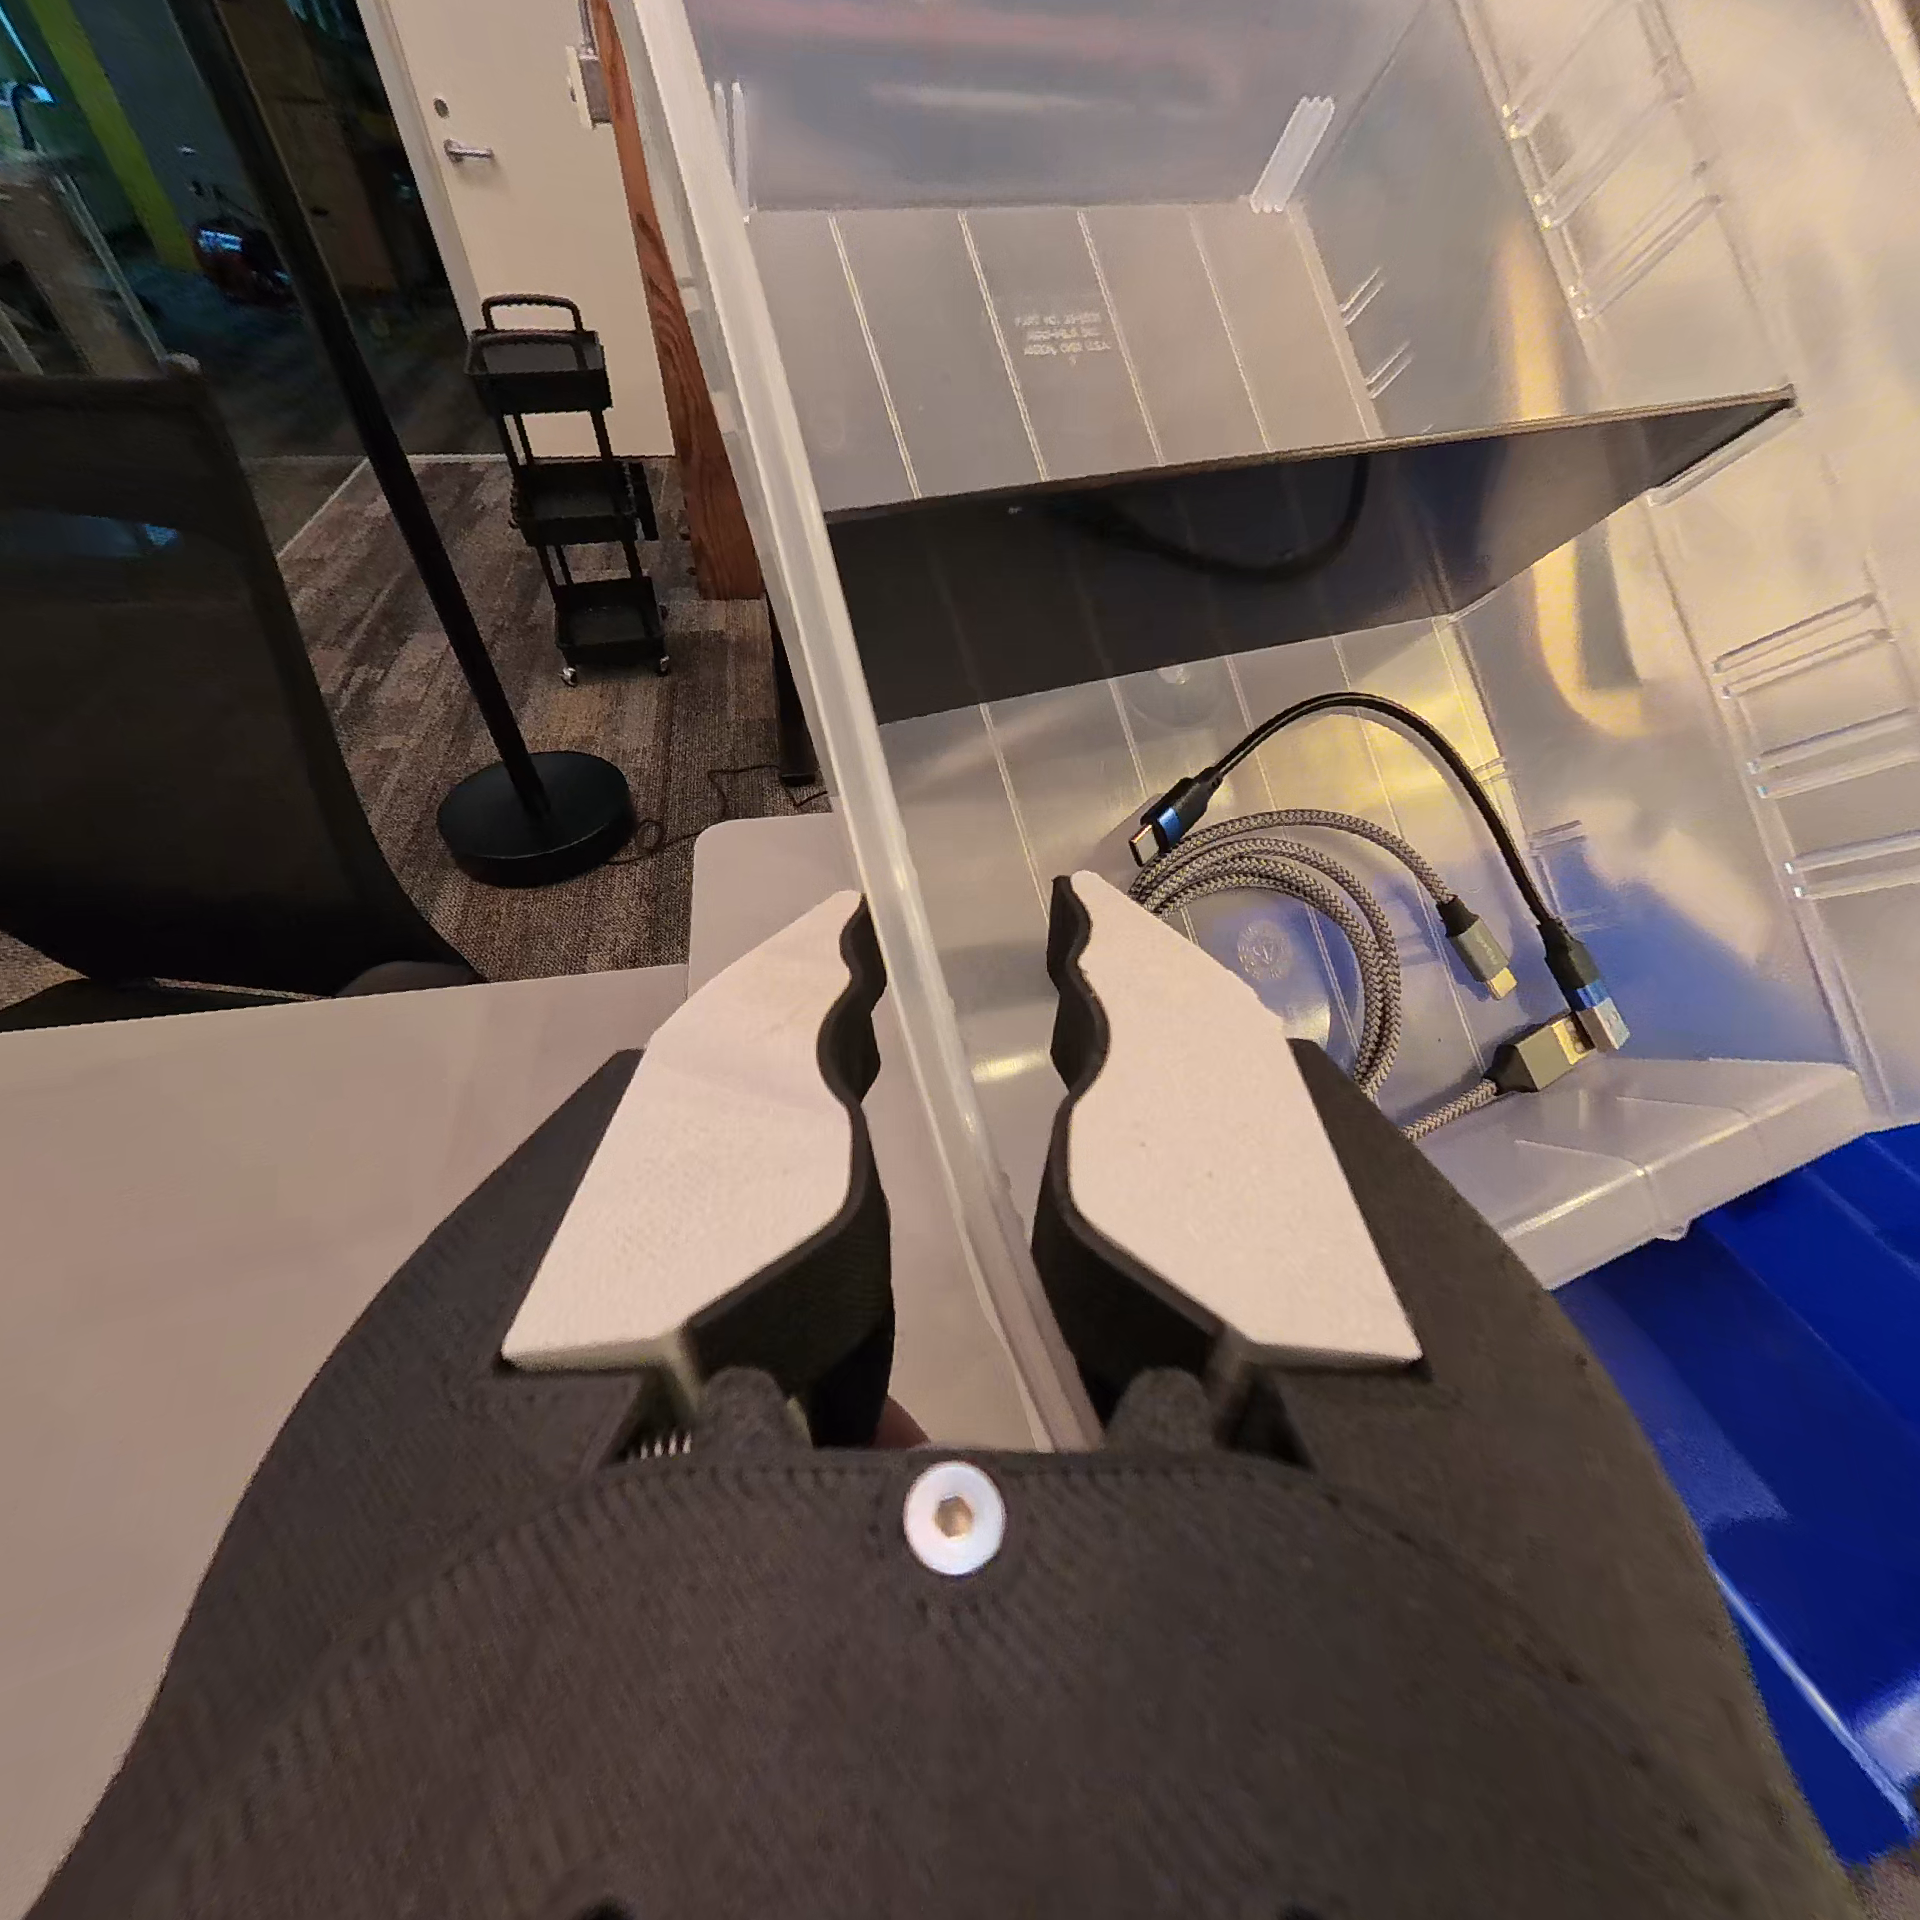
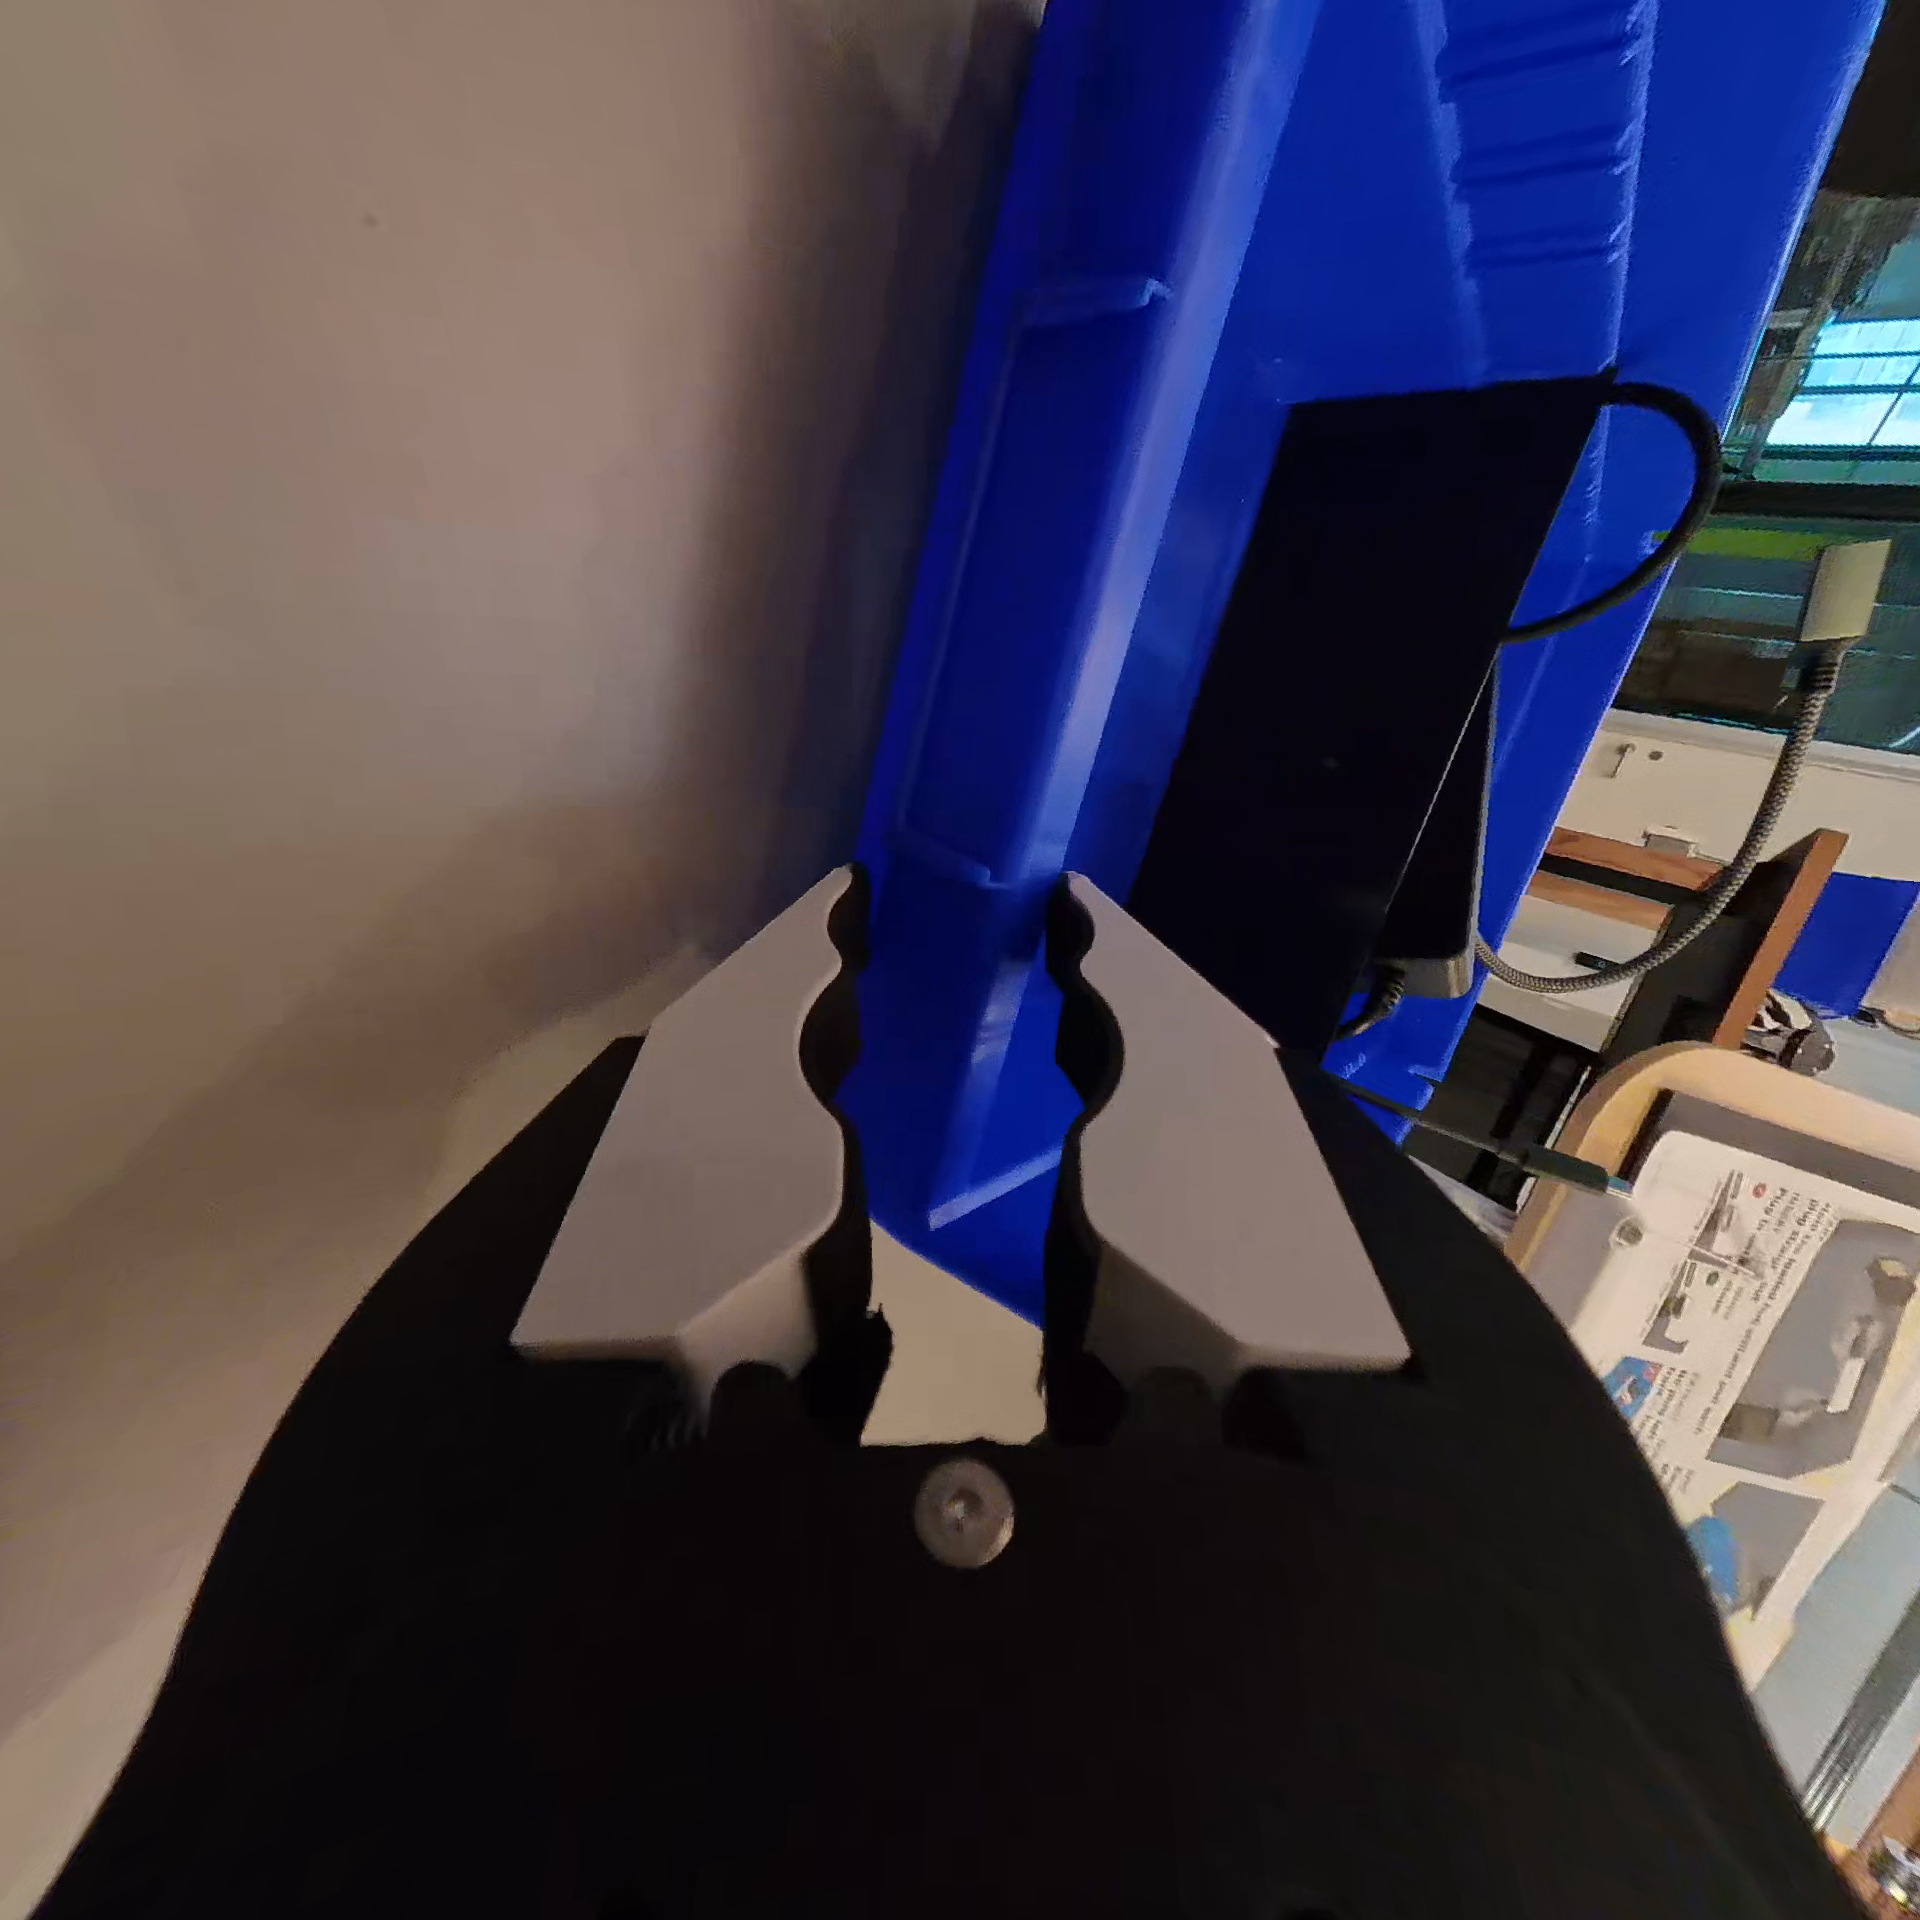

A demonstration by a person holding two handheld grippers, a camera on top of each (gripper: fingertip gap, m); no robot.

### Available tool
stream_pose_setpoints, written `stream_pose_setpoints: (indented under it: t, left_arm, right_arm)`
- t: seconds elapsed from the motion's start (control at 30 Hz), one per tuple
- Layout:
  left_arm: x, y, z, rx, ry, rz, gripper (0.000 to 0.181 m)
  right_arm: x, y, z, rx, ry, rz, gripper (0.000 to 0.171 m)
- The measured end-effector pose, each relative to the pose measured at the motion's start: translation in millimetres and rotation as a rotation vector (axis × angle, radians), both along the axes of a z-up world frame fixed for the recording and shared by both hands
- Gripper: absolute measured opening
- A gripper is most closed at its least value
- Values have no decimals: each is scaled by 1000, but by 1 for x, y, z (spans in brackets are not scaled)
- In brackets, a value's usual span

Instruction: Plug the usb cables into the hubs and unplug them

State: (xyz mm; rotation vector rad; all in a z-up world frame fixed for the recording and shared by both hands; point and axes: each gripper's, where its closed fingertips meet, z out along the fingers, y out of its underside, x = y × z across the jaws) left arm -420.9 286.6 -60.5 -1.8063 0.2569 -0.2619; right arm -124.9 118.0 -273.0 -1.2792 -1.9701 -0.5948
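Pale tabletop (image 1: 312,1195) carries the clear bin (image 1: 1351,1174) where the usb cables (image 1: 1309,935) lie untouched, its wall between the parted left gripper (image 1: 961,925) fingers, right gripper (image 2: 951,914) likewise unclenched beside the blue bin (image 2: 1195,312); picking a plug probably comes next.

Clear bin (image 1: 1039,364): translucent plastic, smooth, ribbed floor. Blue bin (image 2: 1195,416): glossy opaque plastic. Coiled cable (image 1: 1309,914): grey braided fabric sheath, metal connector shells. Hub (image 2: 1382,675): matt black. Table (image 1: 260,1195): smooth, satin pale surface.
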Motion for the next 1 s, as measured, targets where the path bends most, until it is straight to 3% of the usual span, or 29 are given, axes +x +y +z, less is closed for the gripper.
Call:
stream_pose_setpoints:
  t: [0.03, 0.5, 0.53, 0.57, 0.63, 0.83, 1.0]
  left_arm:
    - [-1, 0, -1, -1, -2, 3, 31]
    - [-10, -13, 17, 56, -60, 12, 31]
    - [-10, -14, 20, 63, -59, 12, 31]
    - [-8, -15, 23, 70, -56, 11, 31]
    - [-4, -17, 29, 86, -53, 5, 31]
    - [34, -13, 50, 134, -55, -66, 31]
    - [105, -8, 64, 147, -40, -192, 31]
  right_arm:
    - [-3, 4, 0, 1, 0, -3, 30]
    - [-91, 80, 4, 93, 57, -25, 33]
    - [-97, 83, 7, 98, 79, -21, 42]
    - [-101, 85, 14, 107, 106, -21, 54]
    - [-102, 82, 32, 132, 154, -9, 61]
    - [-50, 62, 106, 161, 362, -43, 57]
    - [30, 38, 181, 128, 664, -176, 58]
